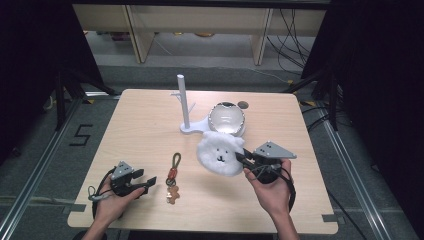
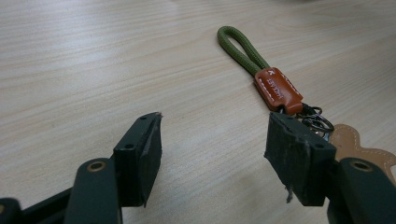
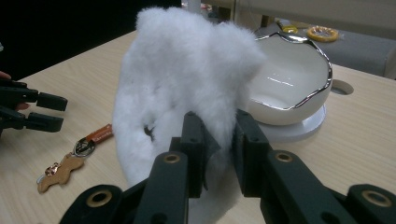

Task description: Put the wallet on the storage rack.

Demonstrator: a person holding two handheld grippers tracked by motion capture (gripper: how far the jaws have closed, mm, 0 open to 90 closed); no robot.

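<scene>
Right gripper view has the right gripper clenched on the edge of the fluffy white plush, lifted beside the bowl. It looks light and floppy, so pinching the rim works. Left gripper sits released near the keychain on the table.

The high view looked down from 6 o'clock; both gripper views sat close, sharing the keychain at 9 o'clock.
</scene>
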